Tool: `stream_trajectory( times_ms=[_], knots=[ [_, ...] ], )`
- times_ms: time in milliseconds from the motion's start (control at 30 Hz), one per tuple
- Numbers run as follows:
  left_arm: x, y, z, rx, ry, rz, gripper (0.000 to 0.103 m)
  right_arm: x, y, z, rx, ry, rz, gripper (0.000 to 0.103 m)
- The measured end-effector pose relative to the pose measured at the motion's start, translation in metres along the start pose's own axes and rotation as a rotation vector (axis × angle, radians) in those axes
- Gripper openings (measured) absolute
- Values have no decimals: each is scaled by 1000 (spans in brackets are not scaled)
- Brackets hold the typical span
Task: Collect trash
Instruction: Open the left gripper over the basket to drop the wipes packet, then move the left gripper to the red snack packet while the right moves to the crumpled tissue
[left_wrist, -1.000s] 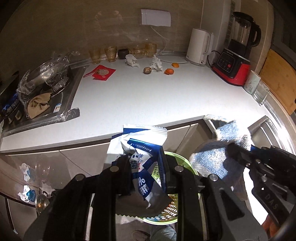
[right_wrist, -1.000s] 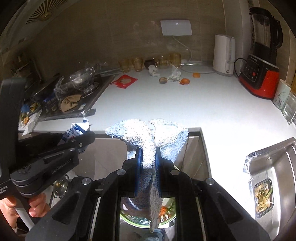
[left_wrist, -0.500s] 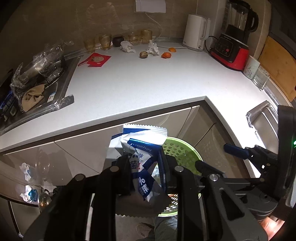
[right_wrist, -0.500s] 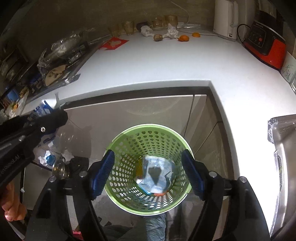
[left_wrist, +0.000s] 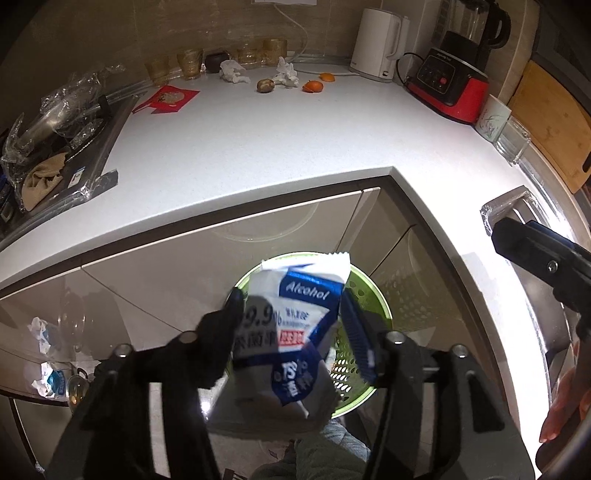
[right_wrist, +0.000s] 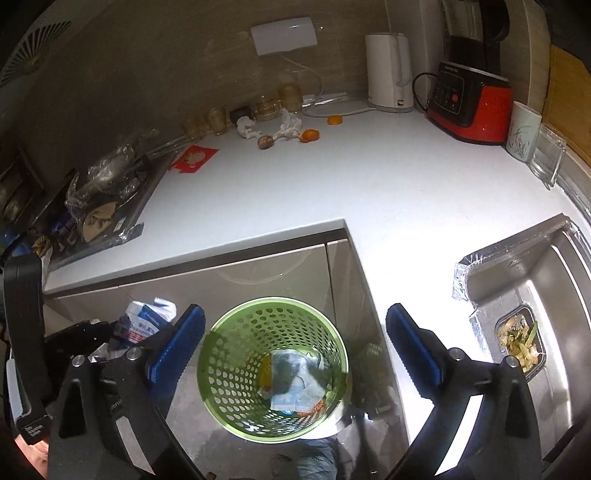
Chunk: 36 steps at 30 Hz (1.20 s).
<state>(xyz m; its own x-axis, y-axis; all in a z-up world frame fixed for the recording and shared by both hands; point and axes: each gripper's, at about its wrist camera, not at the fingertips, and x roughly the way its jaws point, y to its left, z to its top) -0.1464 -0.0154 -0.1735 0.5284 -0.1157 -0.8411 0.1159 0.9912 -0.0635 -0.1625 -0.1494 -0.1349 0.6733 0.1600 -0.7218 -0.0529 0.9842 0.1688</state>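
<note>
Blue-and-white alcohol wipes packet (left_wrist: 291, 328) sits between the left gripper (left_wrist: 291, 325) fingers, which look parted; grip unclear. Its long axis runs upright, sealed edge up, over the green perforated bin (right_wrist: 273, 367). Right gripper (right_wrist: 295, 347) hangs spread wide above that bin, grey cloth (right_wrist: 295, 380) inside

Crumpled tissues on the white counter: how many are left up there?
2. One tissue lies near the glass cups by the wall; the other tissue sits right of it, beside the orange peel. More may hide behind clutter.
</note>
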Motion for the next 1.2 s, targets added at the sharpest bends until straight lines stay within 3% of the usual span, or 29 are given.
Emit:
stream_trajectory(
  times_ms=[200,633,767,900,1200],
  knots=[
    [3,-10,3,-7,8,-19,78,0,-15,-2,47,13,-4,98],
    [-2,-11,34,-15,-36,-10,87,0,-22,21,41,-5,-1,98],
    [-1,0,59,-35,-66,18,94,4,-19,45,14,-24,2,101],
    [4,13,90,-44,-100,64,95,18,-16,78,-24,-37,10,101],
    [42,63,178,-146,-138,151,95,87,-15,168,-105,-32,57,101]
  ],
)
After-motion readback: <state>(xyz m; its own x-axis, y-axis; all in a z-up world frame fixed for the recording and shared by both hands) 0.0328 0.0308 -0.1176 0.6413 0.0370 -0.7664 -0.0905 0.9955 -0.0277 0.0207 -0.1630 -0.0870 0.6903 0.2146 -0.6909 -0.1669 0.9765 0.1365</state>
